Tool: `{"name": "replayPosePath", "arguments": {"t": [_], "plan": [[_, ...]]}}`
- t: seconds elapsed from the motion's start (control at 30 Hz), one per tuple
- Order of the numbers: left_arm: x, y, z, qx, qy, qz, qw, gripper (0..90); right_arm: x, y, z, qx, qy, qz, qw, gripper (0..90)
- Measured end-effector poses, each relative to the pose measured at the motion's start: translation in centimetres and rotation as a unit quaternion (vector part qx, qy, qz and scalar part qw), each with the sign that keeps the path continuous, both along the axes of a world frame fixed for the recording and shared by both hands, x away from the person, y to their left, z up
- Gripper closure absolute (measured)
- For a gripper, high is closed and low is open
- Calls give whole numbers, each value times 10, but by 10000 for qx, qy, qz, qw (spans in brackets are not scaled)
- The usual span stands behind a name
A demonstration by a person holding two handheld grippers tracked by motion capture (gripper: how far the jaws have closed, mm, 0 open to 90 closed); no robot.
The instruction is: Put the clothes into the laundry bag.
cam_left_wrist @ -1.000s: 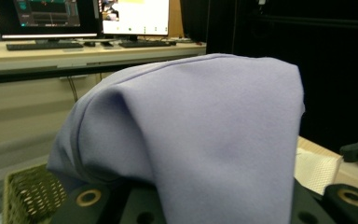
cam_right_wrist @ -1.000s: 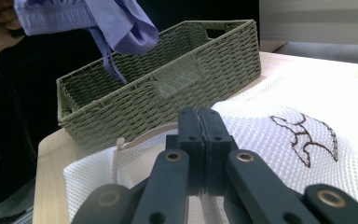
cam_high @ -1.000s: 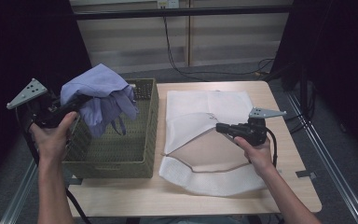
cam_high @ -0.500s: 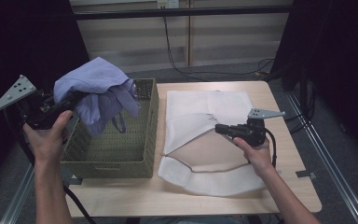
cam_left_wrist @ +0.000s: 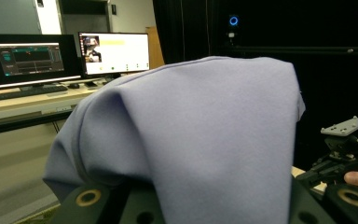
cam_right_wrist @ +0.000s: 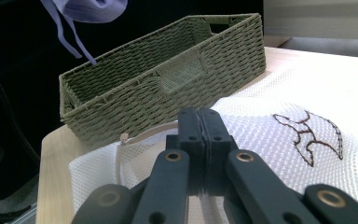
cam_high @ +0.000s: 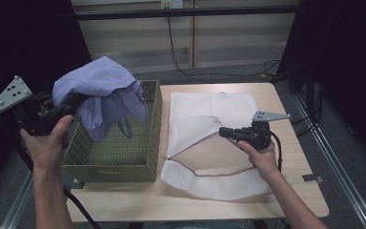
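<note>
A lavender garment (cam_high: pixel 102 93) hangs over the far left part of a green woven basket (cam_high: pixel 119 164). My left gripper (cam_high: pixel 71 102) is shut on it, and the cloth (cam_left_wrist: pixel 205 140) drapes over the jaws and hides their tips. A white mesh bag (cam_high: pixel 214 107) lies flat on the table to the right of the basket. My right gripper (cam_high: pixel 223 132) is shut on the bag's upper edge and holds that layer up, so the mouth gapes toward the basket. In the right gripper view the jaws (cam_right_wrist: pixel 200 126) are pressed together over the mesh (cam_right_wrist: pixel 279 154).
The basket (cam_right_wrist: pixel 168 74) stands at the table's left edge, and its inside looks bare. The wooden table (cam_high: pixel 290 191) has free room at the front and right. Cables run along the floor behind. Monitors (cam_left_wrist: pixel 114 51) stand on a desk far off.
My left hand has moved left and up, carrying the lavender garment higher above the basket. The right gripper and the mesh bag have stayed where they were.
</note>
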State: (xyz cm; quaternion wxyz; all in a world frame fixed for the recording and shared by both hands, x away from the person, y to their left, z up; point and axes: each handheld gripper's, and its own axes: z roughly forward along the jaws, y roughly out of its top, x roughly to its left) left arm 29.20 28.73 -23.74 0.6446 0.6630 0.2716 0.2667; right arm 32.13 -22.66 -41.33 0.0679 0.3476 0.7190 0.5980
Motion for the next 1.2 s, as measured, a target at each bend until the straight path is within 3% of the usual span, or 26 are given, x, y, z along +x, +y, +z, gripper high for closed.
{"name": "replayPosePath", "arguments": {"t": [0.43,0.63,0.87,1.03,1.2], "plan": [[-12,-13,9,-54,-220,-215,9995,798,0,-1,1,3,0,14,10000,890],[-18,-20,12,-213,-287,-269,9990,797,0,-1,1,-9,14,22,10000,890],[-25,-31,17,-154,-385,-569,9975,797,0,0,3,19,-5,50,10000,890],[-29,-42,20,-225,-343,-826,9957,798,-1,0,6,29,-35,71,10000,890],[-29,-57,20,-152,-295,-1028,9941,798,0,-1,4,26,-14,48,10000,891]]}}
